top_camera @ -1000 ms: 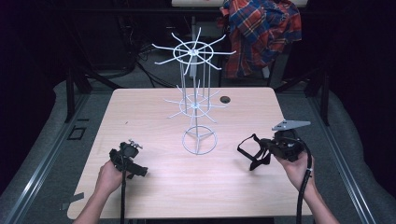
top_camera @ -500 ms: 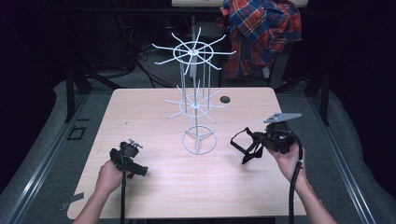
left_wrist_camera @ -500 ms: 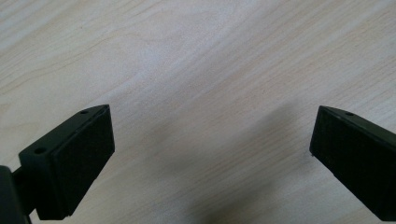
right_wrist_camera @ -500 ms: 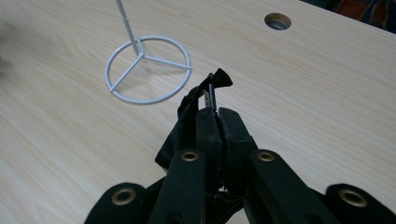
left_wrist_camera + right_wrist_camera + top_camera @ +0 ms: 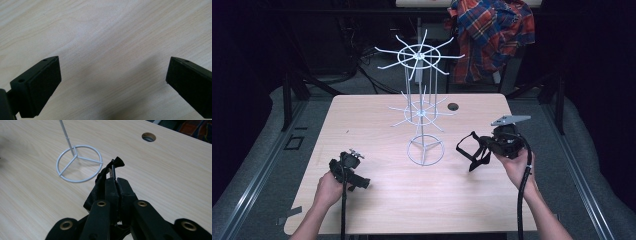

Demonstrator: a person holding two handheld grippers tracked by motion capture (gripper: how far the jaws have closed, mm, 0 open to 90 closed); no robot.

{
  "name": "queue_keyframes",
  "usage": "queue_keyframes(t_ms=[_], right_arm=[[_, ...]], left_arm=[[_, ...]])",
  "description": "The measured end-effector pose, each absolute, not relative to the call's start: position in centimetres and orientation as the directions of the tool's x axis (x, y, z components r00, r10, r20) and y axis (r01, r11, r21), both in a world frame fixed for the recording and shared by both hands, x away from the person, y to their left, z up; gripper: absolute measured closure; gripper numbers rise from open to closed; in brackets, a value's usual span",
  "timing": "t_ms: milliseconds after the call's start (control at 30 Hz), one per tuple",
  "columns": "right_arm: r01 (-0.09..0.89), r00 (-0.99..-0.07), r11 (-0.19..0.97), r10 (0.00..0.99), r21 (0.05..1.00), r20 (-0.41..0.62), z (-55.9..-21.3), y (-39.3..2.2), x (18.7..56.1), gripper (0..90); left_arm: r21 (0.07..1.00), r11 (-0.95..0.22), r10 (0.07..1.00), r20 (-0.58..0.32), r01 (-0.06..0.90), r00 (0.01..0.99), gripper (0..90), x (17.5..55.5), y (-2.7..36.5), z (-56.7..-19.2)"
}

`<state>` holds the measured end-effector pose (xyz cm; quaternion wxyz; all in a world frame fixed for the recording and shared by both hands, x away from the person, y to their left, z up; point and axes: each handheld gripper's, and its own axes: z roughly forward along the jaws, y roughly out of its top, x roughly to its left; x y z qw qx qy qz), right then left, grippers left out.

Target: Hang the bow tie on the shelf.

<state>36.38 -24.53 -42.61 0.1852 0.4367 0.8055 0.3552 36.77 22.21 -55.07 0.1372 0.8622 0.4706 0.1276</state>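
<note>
A plaid shirt [image 5: 492,35] hangs behind the wooden table [image 5: 377,112], which has a round hole [image 5: 453,106].

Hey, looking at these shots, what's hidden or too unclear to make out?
- Black strap item: too small in the high view to identify; in the right gripper view the right gripper covers most of it.
- Left gripper: in the high view the hand hides its fingers.
- White wire rack: cut off by the right gripper view's top edge.
</note>
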Motion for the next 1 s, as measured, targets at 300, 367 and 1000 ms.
queue_keyframes(t_ms=[300, 367, 1000], right_arm=[[0.553, -0.559, 0.378, 0.829, 0.743, -0.005, -41.3, -23.5, 37.1, 87.8], [0.549, -0.562, 0.38, 0.827, 0.745, -0.008, -41.2, -23.3, 37.2, 87.8], [0.535, -0.564, 0.387, 0.826, 0.751, -0.024, -39.6, -22.1, 38.5, 87.8]], left_arm=[[0.357, -0.521, 0.845, 0.088, 0.775, 0.527, 0.0, 36.8, 22.2, -55.1], [0.359, -0.519, 0.846, 0.085, 0.775, 0.527, 0.0, 36.8, 22.2, -55.1], [0.36, -0.519, 0.846, 0.086, 0.775, 0.527, 0.0, 36.8, 22.2, -55.1]])
